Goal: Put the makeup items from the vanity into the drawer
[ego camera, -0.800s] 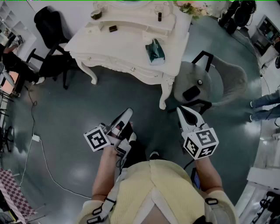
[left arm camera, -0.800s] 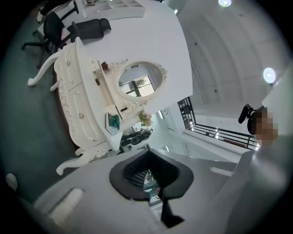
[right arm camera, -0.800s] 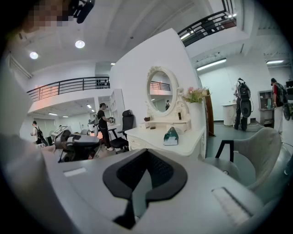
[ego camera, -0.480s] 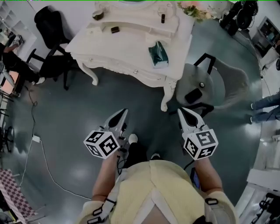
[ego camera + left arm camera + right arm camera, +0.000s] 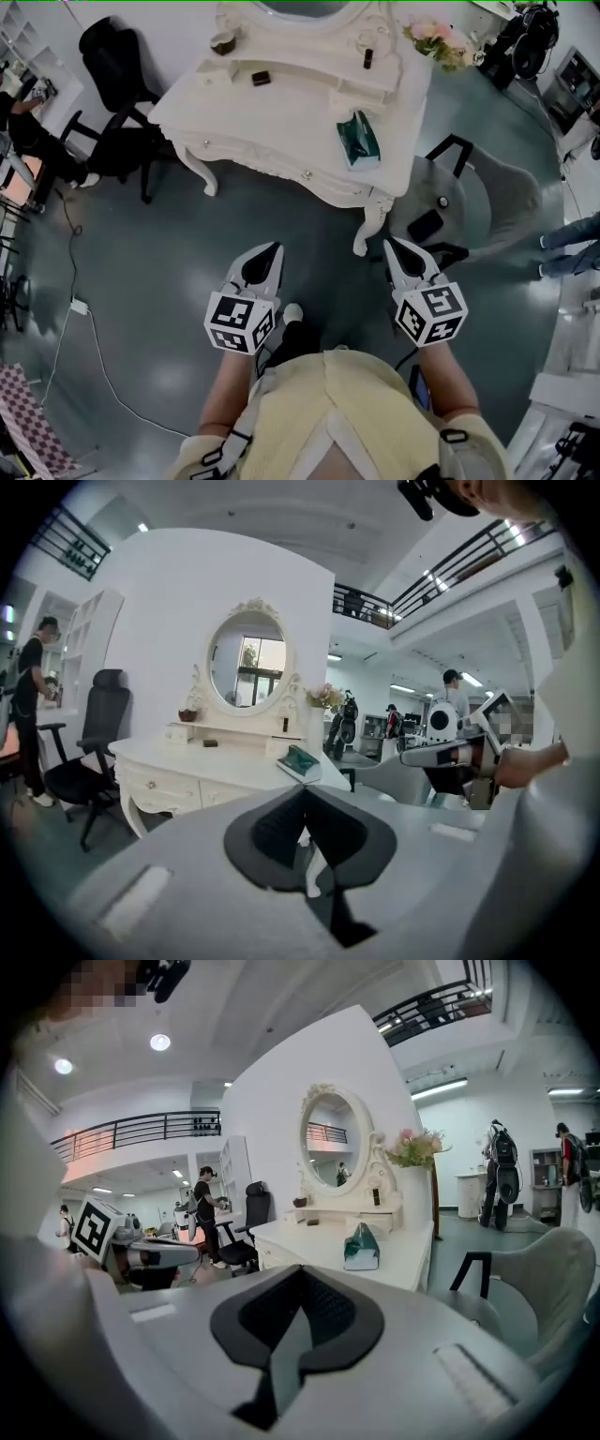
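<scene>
The white vanity [image 5: 281, 122] stands ahead of me, its front drawers [image 5: 307, 173] closed. On its raised shelf lie a small dark compact [image 5: 262, 79], a dark bottle [image 5: 368, 58] and a small bowl [image 5: 223, 42]. A teal tissue box [image 5: 359, 140] rests near its right edge. Both grippers hang over the floor, well short of the vanity. My left gripper [image 5: 272, 248] is shut and empty, and so is my right gripper [image 5: 391, 246]. The left gripper view shows the vanity [image 5: 178, 766] beyond the closed left gripper [image 5: 302, 797]; the right gripper view shows the tissue box [image 5: 361, 1246] past the right gripper [image 5: 298, 1281].
A grey upholstered chair [image 5: 473, 202] stands right of the vanity, close to my right gripper. A black office chair [image 5: 112, 56] sits at the left, a flower bunch [image 5: 439, 39] on the vanity's far right corner. A cable [image 5: 84, 319] runs across the floor at left. People stand in the background.
The vanity has slid lower and rightward in the head view as I come closer. My left gripper has rolled upright and moved right; the right gripper has barely shifted.
</scene>
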`<action>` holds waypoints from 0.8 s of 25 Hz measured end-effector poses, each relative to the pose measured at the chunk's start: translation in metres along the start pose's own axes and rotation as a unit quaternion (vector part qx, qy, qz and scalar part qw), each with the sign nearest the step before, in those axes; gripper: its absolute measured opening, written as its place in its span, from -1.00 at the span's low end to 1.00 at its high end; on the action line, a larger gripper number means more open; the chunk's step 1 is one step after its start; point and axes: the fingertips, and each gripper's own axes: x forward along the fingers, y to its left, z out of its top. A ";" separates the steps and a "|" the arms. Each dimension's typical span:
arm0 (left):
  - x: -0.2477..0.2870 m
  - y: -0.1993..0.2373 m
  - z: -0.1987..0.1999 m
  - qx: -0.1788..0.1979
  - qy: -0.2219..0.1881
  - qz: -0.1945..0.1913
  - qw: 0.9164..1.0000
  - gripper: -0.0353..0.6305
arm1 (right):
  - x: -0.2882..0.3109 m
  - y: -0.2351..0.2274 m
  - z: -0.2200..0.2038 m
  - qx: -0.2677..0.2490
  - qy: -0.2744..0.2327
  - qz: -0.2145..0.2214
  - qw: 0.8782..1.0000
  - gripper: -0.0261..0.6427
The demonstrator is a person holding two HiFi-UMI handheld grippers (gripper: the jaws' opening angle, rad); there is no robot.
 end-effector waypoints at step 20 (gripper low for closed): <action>0.024 0.128 0.013 0.016 0.032 -0.046 0.998 -0.89 | 0.123 0.046 0.056 -0.013 0.004 -0.029 0.999 -0.62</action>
